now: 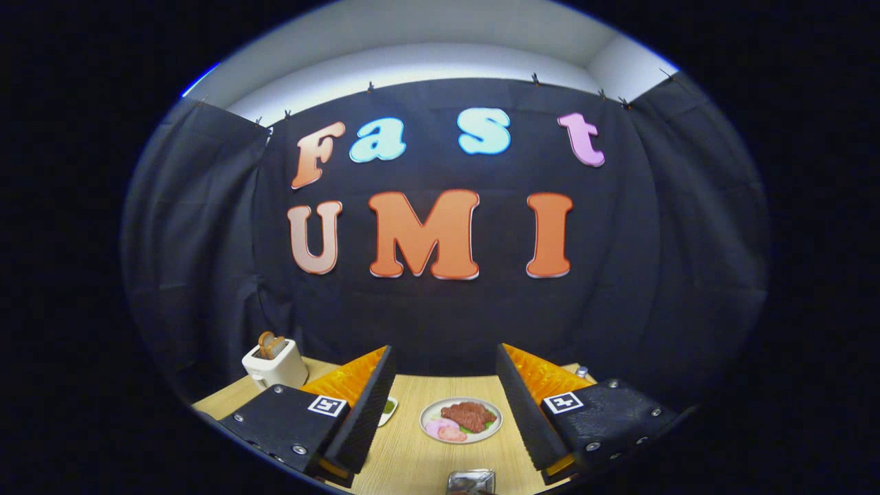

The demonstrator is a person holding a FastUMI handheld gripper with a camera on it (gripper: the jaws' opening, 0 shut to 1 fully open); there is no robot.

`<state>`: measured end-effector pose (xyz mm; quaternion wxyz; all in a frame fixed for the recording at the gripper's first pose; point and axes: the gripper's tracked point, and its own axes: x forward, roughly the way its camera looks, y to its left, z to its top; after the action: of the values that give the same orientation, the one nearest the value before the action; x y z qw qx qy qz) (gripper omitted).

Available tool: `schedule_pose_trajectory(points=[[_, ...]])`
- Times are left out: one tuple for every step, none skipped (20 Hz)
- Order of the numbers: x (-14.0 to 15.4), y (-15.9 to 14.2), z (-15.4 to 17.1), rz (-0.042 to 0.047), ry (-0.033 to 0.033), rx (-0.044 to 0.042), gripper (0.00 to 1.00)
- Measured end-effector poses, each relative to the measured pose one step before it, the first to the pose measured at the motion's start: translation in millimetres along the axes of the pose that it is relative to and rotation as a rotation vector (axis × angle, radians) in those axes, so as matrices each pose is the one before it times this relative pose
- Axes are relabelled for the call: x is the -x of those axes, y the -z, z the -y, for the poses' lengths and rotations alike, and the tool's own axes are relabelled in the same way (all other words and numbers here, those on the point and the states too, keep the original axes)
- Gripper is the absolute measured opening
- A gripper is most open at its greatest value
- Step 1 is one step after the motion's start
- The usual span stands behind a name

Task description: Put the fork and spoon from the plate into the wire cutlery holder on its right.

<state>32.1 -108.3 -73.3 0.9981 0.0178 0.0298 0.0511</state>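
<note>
Hand-held gripper (pixel 445 399) wide open and empty above table (pixel 412 467), plate (pixel 460 420) between fingers, toaster (pixel 275 364) beyond left finger.

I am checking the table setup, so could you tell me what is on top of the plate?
The plate, ahead between the open gripper fingers, holds brown meat, pink slices and some green. I cannot make out a fork or spoon on it.

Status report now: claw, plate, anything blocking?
Claw open, holding nothing. Plate with food on table between fingers, ahead. Fork, spoon, holder not identified. Toaster far left, path clear.
</note>
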Motion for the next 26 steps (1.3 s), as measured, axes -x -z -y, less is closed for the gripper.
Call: schedule_pose_trajectory(points=[[3.55, -12.38, -2.5, 0.06358, 0.00029, 0.01706, 0.89], [9.77, -10.39, -5.89, 0.0563, -0.00576, 0.01414, 0.89], [1.56, -8.42, -6.03, 0.04001, -0.00325, 0.01327, 0.89], [2.48, -6.69, -2.84, 0.02331, 0.00361, 0.00729, 0.9], [-1.27, -3.15, -3.2, 0.00679, -0.0013, 0.00464, 0.91], [1.6, -2.74, -3.27, 0.0039, 0.00164, -0.00057, 0.92], [0.66, -5.06, -3.01, 0.00885, 0.00119, -0.00758, 0.93], [-0.26, -3.86, -0.59, 0.0107, 0.01146, -0.00894, 0.93], [1.06, -3.77, 0.82, 0.00573, 0.01313, -0.00496, 0.95], [-1.41, 1.53, 0.76, -0.00122, 0.0153, 0.00395, 0.96], [-0.4, 1.24, 0.36, -0.00321, 0.01467, 0.00362, 0.97], [0.22, 0.69, -0.52, -0.00558, 0.01052, -0.0008, 0.97], [-0.28, 0.11, -2.42, -0.00792, 0.00375, -0.00695, 0.97], [0.8, 1.59, -2.85, -0.01208, -0.00582, -0.00129, 0.97], [0.14, -0.11, -0.62, -0.00393, 0.0013, -0.0001, 0.97], [-1.09, -1.41, -1.38, -0.00178, -0.00348, 0.00125, 0.98], [-1.07, 1.69, 0.76, -0.01438, 0.0058, -0.00489, 0.98], [-1.32, 2.91, 0.18, -0.01855, 0.00742, -0.01729, 0.97], [-0.22, 0.66, -0.92, -0.01764, 0.00813, -0.02282, 0.98], [0.04, -1.58, -1.54, -0.00157, -0.00481, -0.02504, 0.98], [-0.69, -3.08, -0.88, 0.00288, -0.00103, -0.01633, 0.98], [-0.96, -2.03, 2.09, 0.00357, 0.00792, -0.00746, 0.98], [-1.74, 1.23, 3.49, -0.00193, 0.00968, 0.00475, 0.98], [-1.0, 0.74, 3.38, -0.00326, 0.01414, 0.01095, 0.98], [-1.28, 0.74, 0.18, -0.00599, 0.00695, 0.01282, 0.98], [-0.26, 0.08, -0.91, -0.00246, 0.00073, 0.00632, 0.98]])
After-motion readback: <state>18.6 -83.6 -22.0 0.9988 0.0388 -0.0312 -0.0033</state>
